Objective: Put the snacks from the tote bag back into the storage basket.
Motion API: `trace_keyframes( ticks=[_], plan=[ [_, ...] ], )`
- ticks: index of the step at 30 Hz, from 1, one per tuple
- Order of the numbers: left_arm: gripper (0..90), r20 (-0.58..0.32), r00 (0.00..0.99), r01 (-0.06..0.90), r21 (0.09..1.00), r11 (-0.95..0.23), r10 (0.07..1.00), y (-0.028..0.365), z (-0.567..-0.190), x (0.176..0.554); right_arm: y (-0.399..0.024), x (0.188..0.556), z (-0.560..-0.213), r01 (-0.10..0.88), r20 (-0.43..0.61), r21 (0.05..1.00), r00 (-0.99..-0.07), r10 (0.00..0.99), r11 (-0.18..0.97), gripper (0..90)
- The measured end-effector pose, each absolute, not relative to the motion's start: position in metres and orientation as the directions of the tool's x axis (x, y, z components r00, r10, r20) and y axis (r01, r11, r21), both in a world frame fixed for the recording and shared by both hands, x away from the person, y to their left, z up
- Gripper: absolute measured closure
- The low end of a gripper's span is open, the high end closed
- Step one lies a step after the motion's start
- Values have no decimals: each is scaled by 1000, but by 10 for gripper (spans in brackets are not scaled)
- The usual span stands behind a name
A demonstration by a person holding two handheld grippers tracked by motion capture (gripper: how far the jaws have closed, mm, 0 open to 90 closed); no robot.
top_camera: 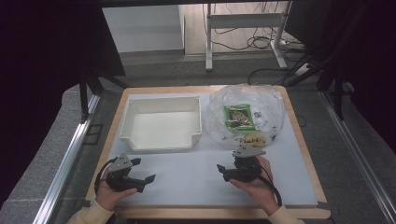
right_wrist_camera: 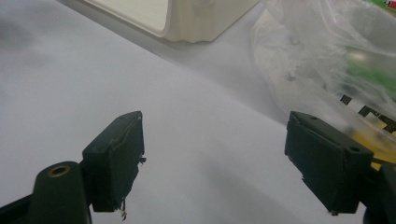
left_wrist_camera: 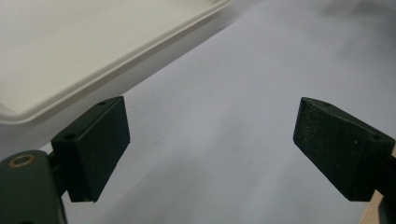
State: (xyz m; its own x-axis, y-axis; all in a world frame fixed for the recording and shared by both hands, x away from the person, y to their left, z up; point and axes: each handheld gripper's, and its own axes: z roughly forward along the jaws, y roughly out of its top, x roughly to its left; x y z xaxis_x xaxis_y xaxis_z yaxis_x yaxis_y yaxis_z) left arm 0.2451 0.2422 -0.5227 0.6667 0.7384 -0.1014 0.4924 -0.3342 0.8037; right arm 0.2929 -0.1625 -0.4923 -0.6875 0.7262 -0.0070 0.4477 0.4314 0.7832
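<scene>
A person holds both grippers low over the white mat (top_camera: pixel 187 186) near the table's front edge. My left gripper (top_camera: pixel 144 171) (left_wrist_camera: pixel 212 149) is open with nothing between its jaws, just in front of the cream tray (top_camera: pixel 161 100) (left_wrist_camera: pixel 140 46). My right gripper (top_camera: pixel 231 163) (right_wrist_camera: pixel 215 158) is also open over bare mat. One of its jaws sits close beside the clear plastic bag (top_camera: pixel 245 109) (right_wrist_camera: pixel 327 60). The bag holds a green packet (top_camera: pixel 238 116) and something yellow (top_camera: pixel 254 137). The tray's interior is bare, and its front corner (right_wrist_camera: pixel 196 23) appears ahead in the right gripper view.
The mat lies on a wooden tabletop (top_camera: pixel 299 135) with edges close on all sides. A metal rail (top_camera: pixel 70 154) runs along the left. Beyond the table stand a desk frame (top_camera: pixel 243 32) and floor cables (top_camera: pixel 261 44).
</scene>
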Motion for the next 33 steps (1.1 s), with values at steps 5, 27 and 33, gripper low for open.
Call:
trace_keyframes(
  ticks=[5, 27, 33],
  plan=[
    [108, -102, 665, 494, 803, -333, 740, 242, -523, 245, -162, 295, -487, 438, -11, 791, -687, 727, 426, 206],
    [107, -105, 656, 501, 801, -328, 747, 242, -523, 247, -155, 297, -465, 405, -23, 809, -703, 711, 426, 234],
    [107, -105, 654, 501, 802, -326, 749, 241, -523, 247, -155, 299, -459, 405, -23, 812, -697, 717, 420, 239]
  ],
)
